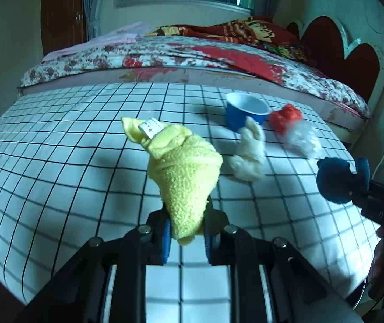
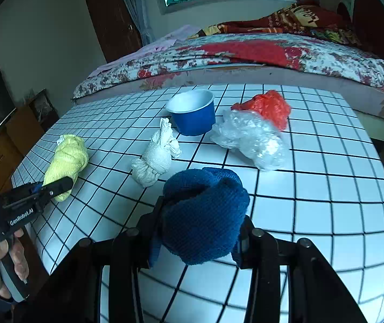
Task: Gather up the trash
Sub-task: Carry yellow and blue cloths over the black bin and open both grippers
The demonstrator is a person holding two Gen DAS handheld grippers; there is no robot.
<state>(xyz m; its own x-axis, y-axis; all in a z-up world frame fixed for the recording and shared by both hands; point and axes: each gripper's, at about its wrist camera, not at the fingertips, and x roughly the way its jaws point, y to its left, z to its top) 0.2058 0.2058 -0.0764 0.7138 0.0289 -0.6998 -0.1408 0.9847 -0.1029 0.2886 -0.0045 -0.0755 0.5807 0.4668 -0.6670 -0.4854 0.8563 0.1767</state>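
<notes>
On the checked tablecloth (image 2: 313,177) lie the scraps: a white paper wad (image 2: 155,158), a clear plastic bag (image 2: 251,140) and a red plastic bag (image 2: 267,107) touching it. Between them stands a blue cup (image 2: 193,115), upright, white inside, with nothing seen in it. The left gripper (image 1: 186,235) pinches a rolled yellow cloth (image 1: 183,172) tight between its fingers. The right gripper (image 2: 198,245) has its fingers pressed on a bunched dark blue cloth (image 2: 205,215). A flowered bed (image 1: 192,56) stands behind the table.
</notes>
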